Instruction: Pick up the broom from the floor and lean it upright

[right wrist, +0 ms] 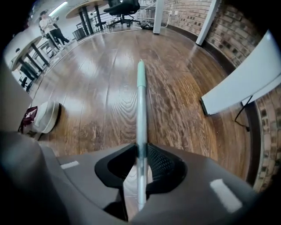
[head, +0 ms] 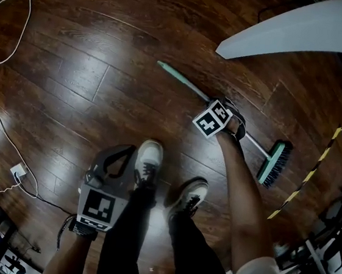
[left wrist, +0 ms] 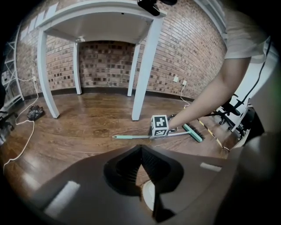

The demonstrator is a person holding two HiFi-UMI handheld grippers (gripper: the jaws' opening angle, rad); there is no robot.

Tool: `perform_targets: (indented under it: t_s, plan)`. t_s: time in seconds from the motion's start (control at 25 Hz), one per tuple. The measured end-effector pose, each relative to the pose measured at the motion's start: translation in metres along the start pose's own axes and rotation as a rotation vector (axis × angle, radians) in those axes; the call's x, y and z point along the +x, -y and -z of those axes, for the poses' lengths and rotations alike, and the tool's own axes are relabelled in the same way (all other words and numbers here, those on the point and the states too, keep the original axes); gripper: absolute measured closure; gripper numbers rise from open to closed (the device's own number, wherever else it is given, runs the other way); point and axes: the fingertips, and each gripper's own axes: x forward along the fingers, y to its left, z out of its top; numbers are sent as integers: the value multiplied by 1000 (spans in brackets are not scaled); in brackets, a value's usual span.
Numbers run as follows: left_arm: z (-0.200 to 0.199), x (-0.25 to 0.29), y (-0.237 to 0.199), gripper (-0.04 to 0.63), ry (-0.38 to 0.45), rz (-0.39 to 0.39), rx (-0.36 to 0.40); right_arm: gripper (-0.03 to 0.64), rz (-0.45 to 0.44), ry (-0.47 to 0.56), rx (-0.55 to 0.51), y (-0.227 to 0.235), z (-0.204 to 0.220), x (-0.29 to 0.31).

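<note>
The broom lies flat on the wooden floor, its pale green and silver handle (head: 183, 82) running to the green brush head (head: 274, 163) at the right. My right gripper (head: 218, 118) points straight down onto the handle's middle. In the right gripper view the handle (right wrist: 140, 101) passes between the jaws and both pads press on it, so the right gripper (right wrist: 139, 151) is shut on it. My left gripper (head: 118, 158) hangs by the left shoe, away from the broom. Its tips meet with nothing between them (left wrist: 141, 148). From there the broom (left wrist: 131, 136) shows ahead on the floor.
A white table (head: 306, 26) stands beyond the broom, its legs (left wrist: 142, 70) before a brick wall. White cables (head: 8, 53) trail along the left. Yellow-black tape (head: 308, 173) lies on the floor right of the brush head. My two shoes (head: 148, 161) stand just before the handle.
</note>
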Motion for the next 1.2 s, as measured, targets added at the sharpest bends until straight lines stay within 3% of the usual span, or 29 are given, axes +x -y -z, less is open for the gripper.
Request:
perform_targets:
  t_s: [0.36, 0.52, 0.68, 0.88, 1.2]
  plan:
    - [-29, 0, 9, 595, 37, 49, 26, 534, -13, -14, -30, -5, 5, 4]
    - [-50, -10, 13, 595, 64, 68, 23, 534, 3, 38, -53, -13, 15, -28]
    - [-97, -29, 28, 595, 119, 94, 14, 534, 3, 84, -82, -23, 24, -78]
    - [-179, -61, 65, 595, 234, 225, 103, 532, 13, 132, -82, -17, 33, -154]
    - [-269, -109, 107, 595, 291, 360, 268, 531, 91, 194, 23, 7, 59, -256]
